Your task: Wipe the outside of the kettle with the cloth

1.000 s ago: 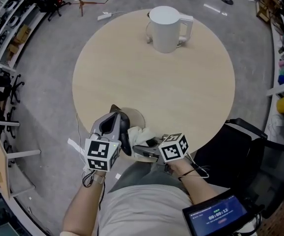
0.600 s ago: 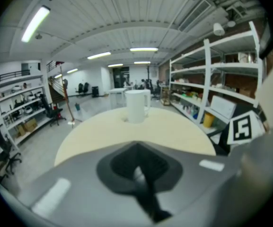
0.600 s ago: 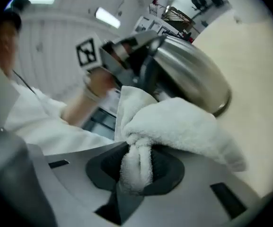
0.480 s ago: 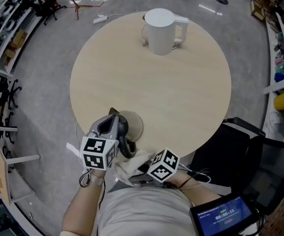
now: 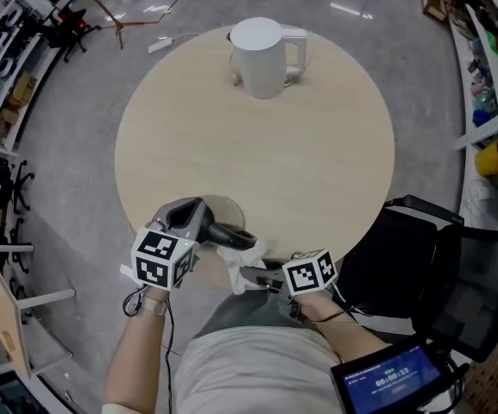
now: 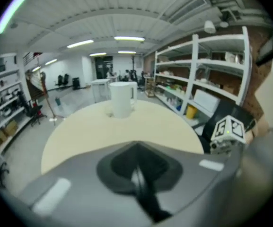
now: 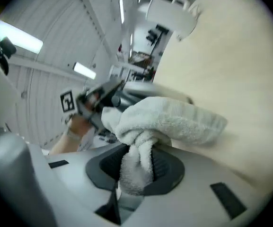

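From the head view the right gripper [image 5: 253,274] has its jaw tips buried in the bunched white cloth [image 5: 242,264] at the table's [image 5: 318,171] near edge, and only its own view shows the jaws clamped on a twisted fold of the cloth [image 7: 141,150]. The left gripper [image 5: 236,235], just beside it, has its jaws pressed together on nothing. Since half a second ago the cloth has risen from below the near edge, while the kettle [image 5: 264,57] stays upright at the far edge.
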Tool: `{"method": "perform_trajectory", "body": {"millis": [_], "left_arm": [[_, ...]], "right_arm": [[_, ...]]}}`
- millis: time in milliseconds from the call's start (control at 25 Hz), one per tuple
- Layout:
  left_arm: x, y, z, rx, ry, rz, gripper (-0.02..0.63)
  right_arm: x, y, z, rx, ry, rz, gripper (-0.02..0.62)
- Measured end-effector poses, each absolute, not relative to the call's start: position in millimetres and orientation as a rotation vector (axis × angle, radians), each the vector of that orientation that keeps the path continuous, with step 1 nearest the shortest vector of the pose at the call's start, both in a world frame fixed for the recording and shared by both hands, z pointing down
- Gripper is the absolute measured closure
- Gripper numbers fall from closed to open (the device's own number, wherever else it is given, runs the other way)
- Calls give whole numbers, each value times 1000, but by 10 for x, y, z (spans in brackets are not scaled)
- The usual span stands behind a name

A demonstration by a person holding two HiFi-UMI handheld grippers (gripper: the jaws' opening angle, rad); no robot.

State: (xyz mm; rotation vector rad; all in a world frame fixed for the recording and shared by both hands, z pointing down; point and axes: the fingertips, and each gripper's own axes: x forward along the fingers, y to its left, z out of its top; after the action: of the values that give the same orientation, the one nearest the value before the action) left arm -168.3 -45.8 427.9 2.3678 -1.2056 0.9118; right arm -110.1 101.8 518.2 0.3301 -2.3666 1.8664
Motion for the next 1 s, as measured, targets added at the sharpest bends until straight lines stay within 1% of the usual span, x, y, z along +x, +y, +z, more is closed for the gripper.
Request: {"method": "perform_trajectory", "body": {"millis": [120,200,320,480,520,600,640,680,760,800,920,960,1000], "left_arm": [[-1729,-318,4254,2300,-1280,828,609],[-1616,-212,4268,2329,-1281,849,611],[-1478,-179,4262,2383,-1374,885,611],[-1471,-189,4238,2413,-1469,912,612],[-1476,-187,4237,2415,-1467,904,612],[-1485,-198,4238,2411,-1462,883,612],[-1493,-205,4237,2408,-1462,875,612],[-1502,-209,4236,2407,-1464,873,612],[-1506,-220,4229,2415,-1473,873,614],[-1501,-223,4226,2419,-1478,873,614],[-1500,-206,4224,2421,-1496,880,614],[-1503,-202,4224,2421,-1502,884,615],[-1506,-200,4224,2422,-1506,885,616]], "right_arm": [[-706,430,5248,669,-2417,1940,500],[-673,219,5119,751,-2496,1874,500],[-763,45,4986,843,-2628,1611,500],[-750,-129,5753,930,-2349,1209,500],[-791,-157,5700,907,-2358,1119,500],[-905,-222,5296,886,-2531,938,502],[-939,-254,5224,892,-2590,901,500],[-943,-289,5338,905,-2584,940,502],[-897,-332,5717,913,-2455,1157,503],[-883,-314,5686,911,-2447,1245,503],[-887,-84,5009,914,-2723,1453,505],[-854,-9,5060,940,-2731,1568,505],[-804,45,5336,986,-2638,1683,505]]}}
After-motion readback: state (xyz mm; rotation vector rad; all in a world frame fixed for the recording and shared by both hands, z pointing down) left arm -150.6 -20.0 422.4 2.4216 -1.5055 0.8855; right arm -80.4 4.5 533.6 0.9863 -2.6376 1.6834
